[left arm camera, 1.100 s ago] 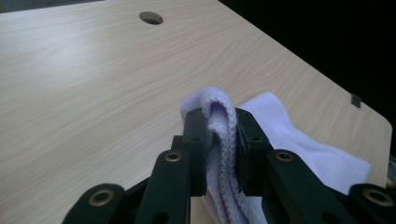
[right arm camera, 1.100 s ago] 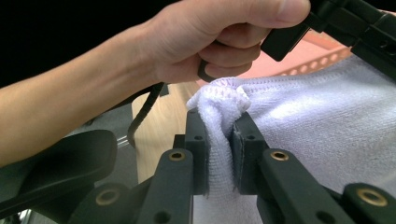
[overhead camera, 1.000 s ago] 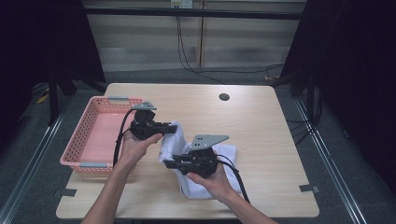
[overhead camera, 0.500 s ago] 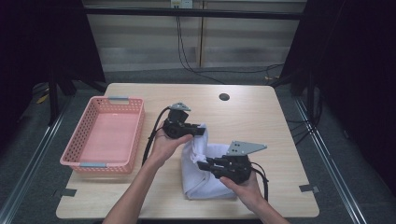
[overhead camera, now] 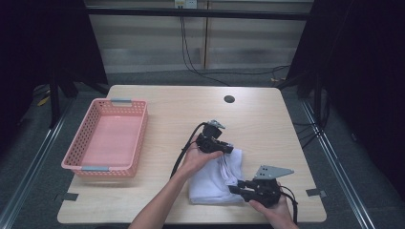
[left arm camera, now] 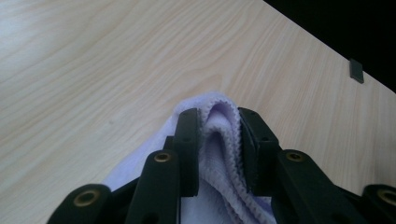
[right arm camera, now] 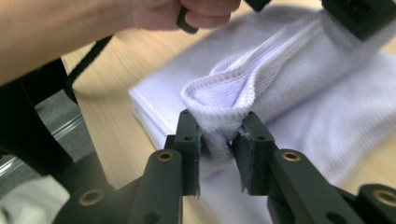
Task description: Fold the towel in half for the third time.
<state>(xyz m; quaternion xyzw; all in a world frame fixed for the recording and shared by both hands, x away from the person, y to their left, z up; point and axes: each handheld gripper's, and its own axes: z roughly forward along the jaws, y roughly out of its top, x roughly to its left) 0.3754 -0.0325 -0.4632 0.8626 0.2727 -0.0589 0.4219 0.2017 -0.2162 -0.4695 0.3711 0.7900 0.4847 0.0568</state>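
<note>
My left gripper (left arm camera: 218,140) has a hemmed fold of the white towel (overhead camera: 213,179) between its jaws, which have just been opening, and my right gripper (right arm camera: 215,144) pinches another bunched edge, its jaws loosening likewise; since a second ago both hands have carried the towel rightward and down, away from the pink basket (overhead camera: 82,140), so it now lies folded on the table (overhead camera: 267,119) near the front edge, right of centre; bare wood stretches behind and to the left; the right gripper sits close to the table's near edge.
</note>
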